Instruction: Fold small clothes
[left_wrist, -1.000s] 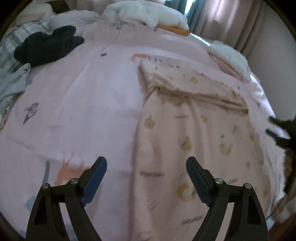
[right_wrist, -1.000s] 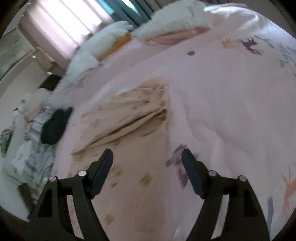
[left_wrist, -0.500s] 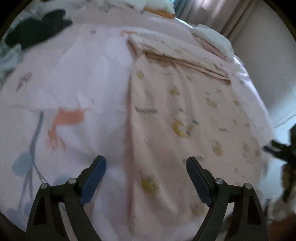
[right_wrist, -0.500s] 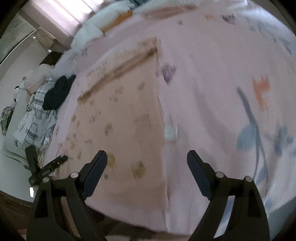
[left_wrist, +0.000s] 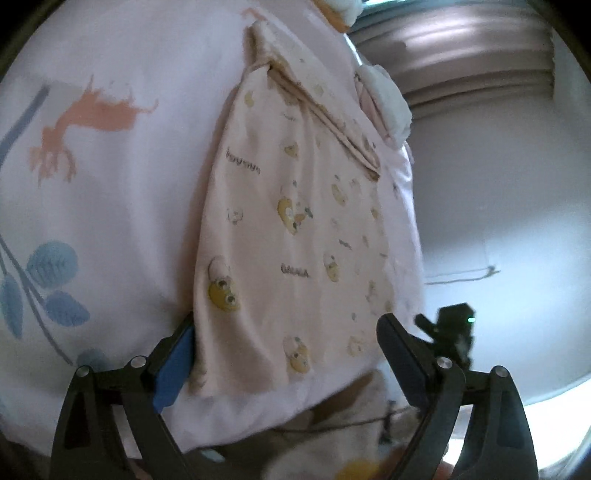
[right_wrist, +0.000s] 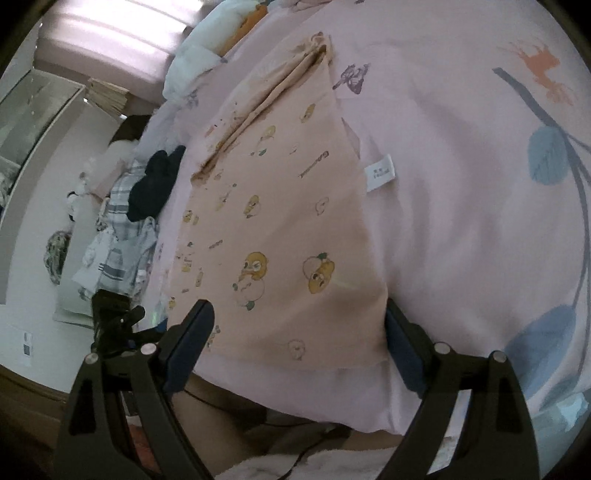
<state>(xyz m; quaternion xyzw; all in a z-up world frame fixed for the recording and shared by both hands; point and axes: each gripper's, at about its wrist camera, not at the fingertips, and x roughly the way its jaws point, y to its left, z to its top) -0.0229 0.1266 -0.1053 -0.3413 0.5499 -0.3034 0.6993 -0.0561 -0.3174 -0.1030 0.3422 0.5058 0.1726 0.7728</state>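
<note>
My left claw (left_wrist: 284, 354) is gaped wide with nothing held, straddling the near left corner of the cloth (left_wrist: 295, 240); its jaws have just been opening. My right claw (right_wrist: 295, 332), equally wide and empty after opening, straddles the near right corner. The cloth lies flat on the bed (right_wrist: 461, 184), long axis running away from me, far end already folded over. Each claw is nearest its own corner. No containers here.
</note>
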